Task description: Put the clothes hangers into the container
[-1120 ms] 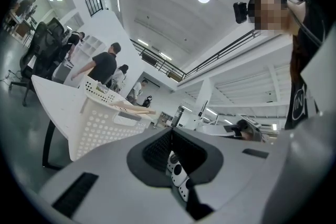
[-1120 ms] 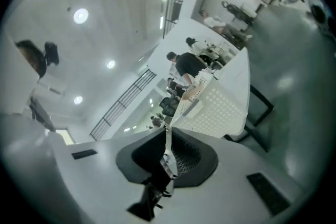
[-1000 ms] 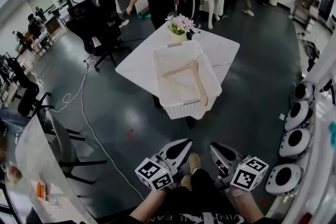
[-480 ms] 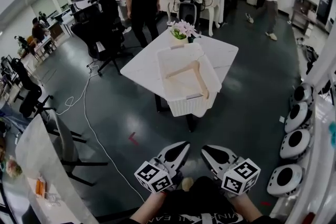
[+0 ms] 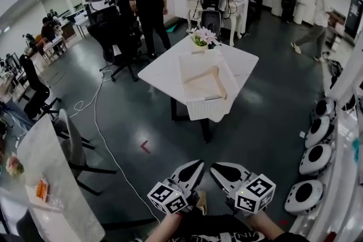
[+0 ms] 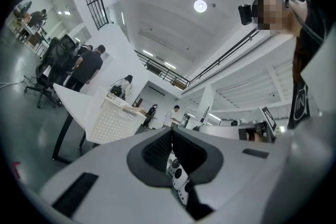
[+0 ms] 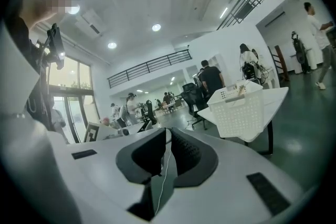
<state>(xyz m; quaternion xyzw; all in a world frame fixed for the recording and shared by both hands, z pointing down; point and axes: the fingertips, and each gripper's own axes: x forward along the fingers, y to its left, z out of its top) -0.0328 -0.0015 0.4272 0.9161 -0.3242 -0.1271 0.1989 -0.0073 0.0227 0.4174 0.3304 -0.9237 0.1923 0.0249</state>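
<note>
A white lattice container stands on the white table ahead of me, with a wooden clothes hanger lying inside it. Both grippers hang low near my body, well short of the table and above the dark floor. My left gripper is shut with nothing between its pads. My right gripper is beside it, also shut and empty. In the left gripper view the container sits left of the jaws, and the hanger pokes over its rim. The right gripper view has the container on the right.
A pot of flowers stands at the table's far end. Several people stand beyond it. A chair and another white table are at the left, with a cable on the floor. Round white devices line the right side.
I have backed away, so the table and container look smaller and farther off. Both grippers have drawn closer together. People in the background have walked to new spots.
</note>
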